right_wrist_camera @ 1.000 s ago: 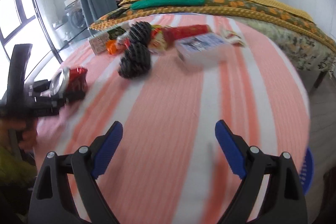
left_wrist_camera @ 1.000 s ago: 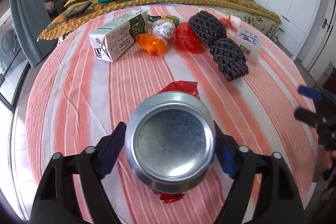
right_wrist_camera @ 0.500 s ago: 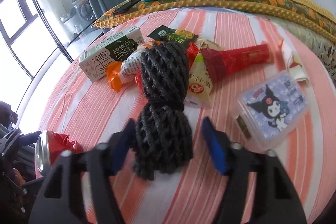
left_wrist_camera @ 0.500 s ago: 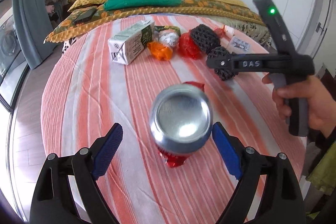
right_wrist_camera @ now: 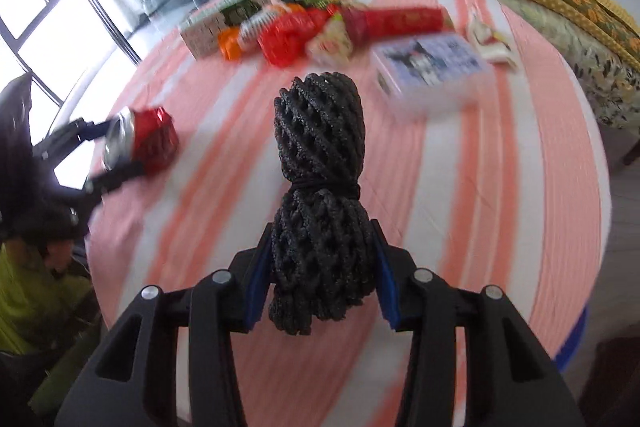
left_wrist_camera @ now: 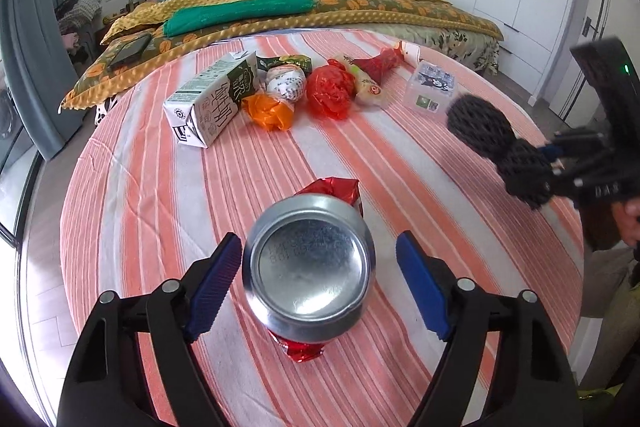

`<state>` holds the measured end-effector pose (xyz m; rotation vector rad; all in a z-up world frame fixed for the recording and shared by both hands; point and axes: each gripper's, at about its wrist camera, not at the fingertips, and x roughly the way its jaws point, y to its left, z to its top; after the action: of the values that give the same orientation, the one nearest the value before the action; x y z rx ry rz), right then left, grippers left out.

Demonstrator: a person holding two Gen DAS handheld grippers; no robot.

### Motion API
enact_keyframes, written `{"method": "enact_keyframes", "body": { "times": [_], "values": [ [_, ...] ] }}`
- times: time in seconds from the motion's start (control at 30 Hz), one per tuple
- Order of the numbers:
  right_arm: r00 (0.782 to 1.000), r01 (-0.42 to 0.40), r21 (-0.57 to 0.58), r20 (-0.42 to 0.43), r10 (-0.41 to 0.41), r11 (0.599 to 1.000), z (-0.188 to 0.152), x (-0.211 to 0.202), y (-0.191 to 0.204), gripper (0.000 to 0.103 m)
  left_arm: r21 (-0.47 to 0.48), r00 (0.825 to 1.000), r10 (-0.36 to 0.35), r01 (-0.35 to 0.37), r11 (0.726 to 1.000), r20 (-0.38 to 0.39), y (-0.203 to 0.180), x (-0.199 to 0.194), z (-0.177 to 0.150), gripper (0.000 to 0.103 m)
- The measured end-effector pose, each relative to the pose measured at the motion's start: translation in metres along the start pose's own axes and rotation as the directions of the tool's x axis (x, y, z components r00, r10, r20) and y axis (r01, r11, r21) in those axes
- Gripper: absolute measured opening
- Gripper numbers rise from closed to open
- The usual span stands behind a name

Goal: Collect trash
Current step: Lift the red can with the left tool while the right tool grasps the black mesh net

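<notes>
Left wrist view first: the left tool [left_wrist_camera: 318,277] had the crushed red can [left_wrist_camera: 310,267] sitting between its blue pads, shiny base toward the camera. The jaws were closing in, the left pad right at the rim and the right one with a visible gap, so I'd call it not pinched yet. My guess is the can was lined up end-on so the pads could bite across its round body. It rested on the striped bench [left_wrist_camera: 132,195], well apart from the main pile: milk carton [left_wrist_camera: 212,103], orange wrapper [left_wrist_camera: 268,111], red crumpled bag [left_wrist_camera: 331,91] and a small clear box [left_wrist_camera: 430,89], all grouped toward the far side. Nothing blocked the can.

Right wrist view: the right tool [right_wrist_camera: 320,267] was pinching the lower half of the black mesh bundle [right_wrist_camera: 318,163], pads squeezed into its sides, top half sticking out ahead. It looked lifted clear of the bench, probably on its way to wherever trash goes; no bin was clearly visible. The view was blurry. The can and the left tool showed off to the left, far enough that I doubt they'd bump.
</notes>
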<state>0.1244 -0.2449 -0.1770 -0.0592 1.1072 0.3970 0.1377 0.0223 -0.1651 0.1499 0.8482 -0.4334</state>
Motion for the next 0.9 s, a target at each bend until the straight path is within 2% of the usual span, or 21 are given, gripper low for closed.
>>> {"method": "enact_keyframes", "body": {
  "times": [0.1,0.13,0.2,0.27,0.43,0.47,0.5,0.53,0.57,0.77,0.9],
  "values": [
    [0.999,0.04,-0.004,-0.025,-0.04,0.999,-0.011,0.006,-0.004,0.046,0.007,1.0,0.011,-0.011,1.0,-0.012,-0.001,0.005,0.001,0.06],
    [0.999,0.043,-0.001,-0.025,-0.043,0.999,-0.012,0.007,-0.005,0.047,0.011,1.0,0.015,-0.015,1.0,-0.011,-0.002,0.005,0.001,0.06],
    [0.999,0.043,0.015,-0.017,-0.043,0.999,-0.014,0.007,-0.008,0.067,0.007,1.0,0.003,-0.003,1.0,-0.007,-0.001,0.003,0.002,0.06],
    [0.999,0.046,0.029,0.001,-0.046,0.999,-0.011,0.005,-0.01,0.075,0.009,1.0,0.002,-0.002,1.0,0.001,-0.001,0.0,0.002,0.06],
    [0.998,0.0,0.054,0.064,-0.003,0.999,0.002,-0.002,-0.011,0.075,-0.004,1.0,0.0,0.0,1.0,0.014,-0.002,-0.006,0.004,0.06],
    [0.998,-0.006,0.053,0.07,0.003,0.999,0.006,0.0,-0.012,0.067,-0.008,1.0,0.0,0.0,1.0,0.016,-0.002,-0.006,0.005,0.06],
    [0.998,-0.003,0.047,0.062,0.0,0.999,0.007,0.003,-0.011,0.047,-0.013,1.0,-0.002,0.002,1.0,0.017,-0.003,-0.007,0.005,0.06],
    [0.999,0.009,0.04,0.048,-0.011,0.999,0.007,0.007,-0.011,0.038,-0.017,1.0,-0.006,0.006,1.0,0.018,-0.004,-0.009,0.006,0.06],
    [0.999,0.022,0.042,0.044,-0.024,0.999,0.007,0.008,-0.011,0.035,-0.02,1.0,-0.01,0.01,1.0,0.021,-0.005,-0.01,0.006,0.06],
    [0.988,-0.011,0.112,0.152,-0.007,0.994,-0.004,-0.022,-0.022,0.033,-0.022,0.998,-0.051,0.052,0.998,0.038,-0.024,-0.019,0.016,0.06],
    [0.98,-0.048,0.156,0.2,0.016,0.987,-0.016,-0.044,-0.036,0.033,-0.012,0.994,-0.103,0.104,0.995,0.041,-0.052,-0.019,0.03,0.06]
  ]
}}
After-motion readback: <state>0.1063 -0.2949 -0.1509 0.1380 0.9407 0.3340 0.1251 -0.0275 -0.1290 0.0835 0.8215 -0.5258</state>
